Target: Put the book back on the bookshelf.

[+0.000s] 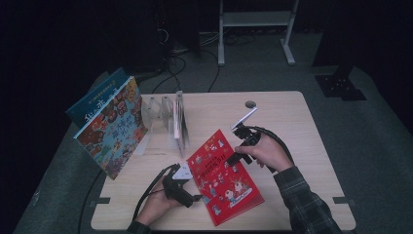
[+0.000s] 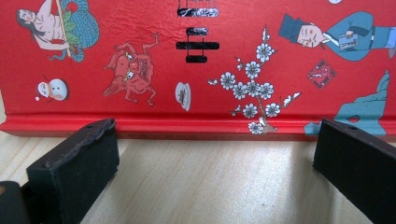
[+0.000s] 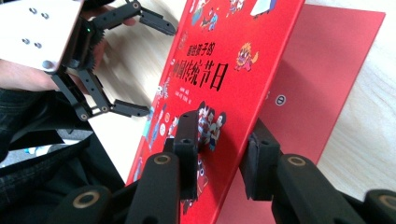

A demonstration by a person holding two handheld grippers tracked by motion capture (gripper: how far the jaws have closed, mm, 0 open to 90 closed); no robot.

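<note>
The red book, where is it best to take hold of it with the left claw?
Probably its spine edge, approached level from the table side: the red book faces the open left claw with that long edge low, while the right claw pinches the raised opposite cover edge.

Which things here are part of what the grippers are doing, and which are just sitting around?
In use:
- red picture book
- right hand-held gripper, clamped on its cover
- left hand-held gripper, open at its spine

Just sitting:
- colourful picture books leaning at the left
- clear book rack
- thin upright book
</note>
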